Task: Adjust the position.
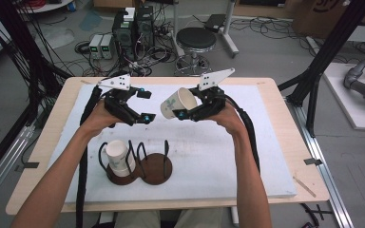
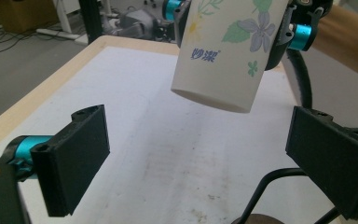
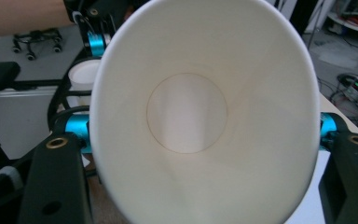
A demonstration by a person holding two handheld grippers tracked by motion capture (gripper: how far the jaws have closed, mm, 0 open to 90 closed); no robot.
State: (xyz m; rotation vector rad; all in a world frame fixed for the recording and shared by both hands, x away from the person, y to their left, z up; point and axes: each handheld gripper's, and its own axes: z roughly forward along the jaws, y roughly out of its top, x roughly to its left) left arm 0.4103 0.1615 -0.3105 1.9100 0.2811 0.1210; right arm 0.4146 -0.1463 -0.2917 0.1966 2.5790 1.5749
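Paper cup [image 1: 177, 103], flower-printed, hangs tilted above the white board, clamped in the right gripper [image 1: 185, 111]; the left gripper [image 1: 141, 105] waits beside it, jaws wide. Righting the cup before lowering it into the wire rack [image 1: 138, 159] seems wise.

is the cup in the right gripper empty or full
Empty: the right gripper view looks straight into the cup and shows its bare white bottom.

Left gripper [image 1: 140, 105] jaws wide apart, right gripper [image 1: 183, 108] jaws clamped, both raised
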